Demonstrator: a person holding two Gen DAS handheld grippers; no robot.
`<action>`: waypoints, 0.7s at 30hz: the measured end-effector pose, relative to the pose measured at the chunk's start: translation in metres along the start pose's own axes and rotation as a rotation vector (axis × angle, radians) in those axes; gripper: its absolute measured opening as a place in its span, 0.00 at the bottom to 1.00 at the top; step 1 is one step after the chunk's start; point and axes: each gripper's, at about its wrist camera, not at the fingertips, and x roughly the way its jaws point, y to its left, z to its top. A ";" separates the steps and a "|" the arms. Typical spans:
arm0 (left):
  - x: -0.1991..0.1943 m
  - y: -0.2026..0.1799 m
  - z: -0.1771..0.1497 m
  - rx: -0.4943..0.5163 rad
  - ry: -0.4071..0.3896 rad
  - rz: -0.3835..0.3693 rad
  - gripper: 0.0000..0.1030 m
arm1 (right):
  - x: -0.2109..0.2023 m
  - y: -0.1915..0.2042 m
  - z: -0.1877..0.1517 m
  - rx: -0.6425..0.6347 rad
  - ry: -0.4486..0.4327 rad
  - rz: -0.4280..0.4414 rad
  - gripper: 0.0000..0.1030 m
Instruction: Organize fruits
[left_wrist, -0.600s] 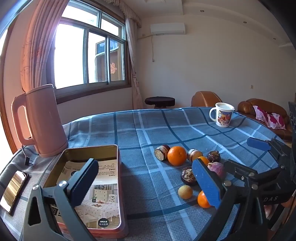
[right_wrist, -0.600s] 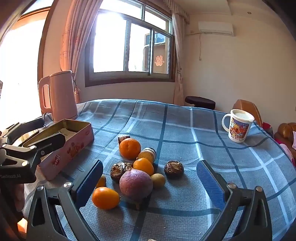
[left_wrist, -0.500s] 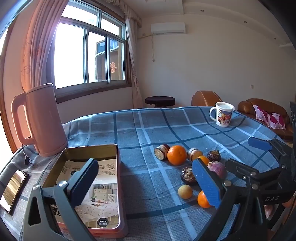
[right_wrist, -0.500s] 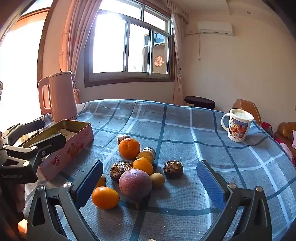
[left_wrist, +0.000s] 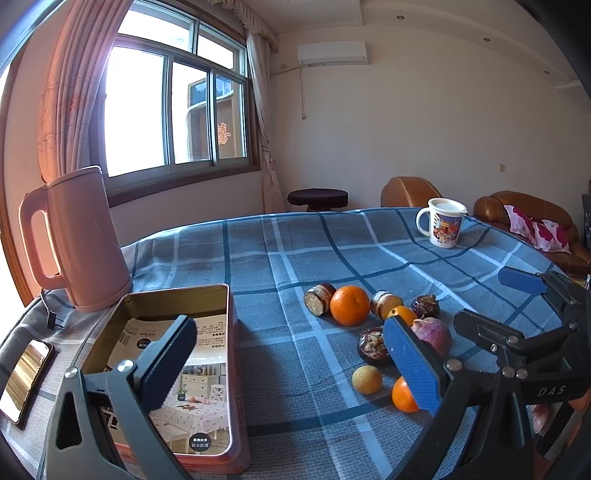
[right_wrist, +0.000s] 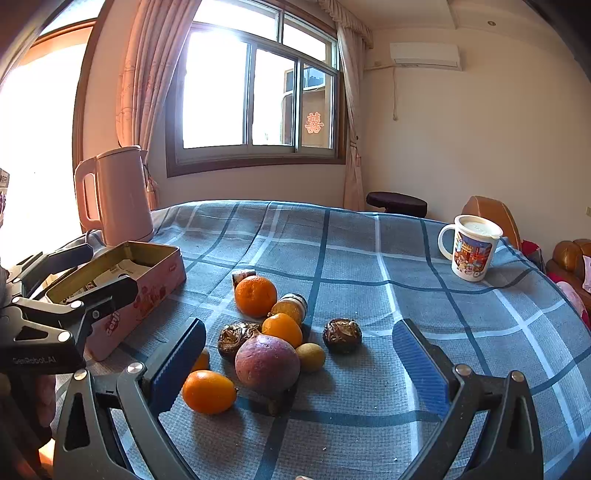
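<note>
A cluster of fruit lies on the blue plaid tablecloth: a round orange (right_wrist: 255, 296), a purple passion fruit (right_wrist: 267, 363), small kumquats (right_wrist: 208, 391), two dark wrinkled fruits (right_wrist: 342, 335) and a small yellow-green fruit (right_wrist: 310, 356). An open pink tin (left_wrist: 166, 362) with a leaflet inside sits left of the cluster. My left gripper (left_wrist: 291, 365) is open and empty, above the tin's right edge. My right gripper (right_wrist: 299, 362) is open and empty, just short of the passion fruit. It also shows in the left wrist view (left_wrist: 517, 306).
A pink kettle (left_wrist: 77, 236) stands at the back left, behind the tin. A printed mug (right_wrist: 471, 247) stands at the back right. A phone (left_wrist: 26, 380) lies at the left table edge. Brown sofas and a stool stand beyond the table.
Almost nothing has changed; both grippers stay open and hold nearly still, with only a slight drift of the views.
</note>
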 end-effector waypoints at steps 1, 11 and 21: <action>0.000 0.000 0.000 0.001 0.000 0.001 1.00 | 0.000 0.000 -0.001 0.002 -0.002 -0.001 0.99; 0.000 -0.001 0.000 0.002 0.001 -0.001 1.00 | -0.001 0.001 -0.001 0.004 -0.003 0.001 0.99; 0.000 -0.002 -0.001 0.006 0.002 0.000 1.00 | -0.002 0.001 -0.004 0.009 -0.003 0.002 0.99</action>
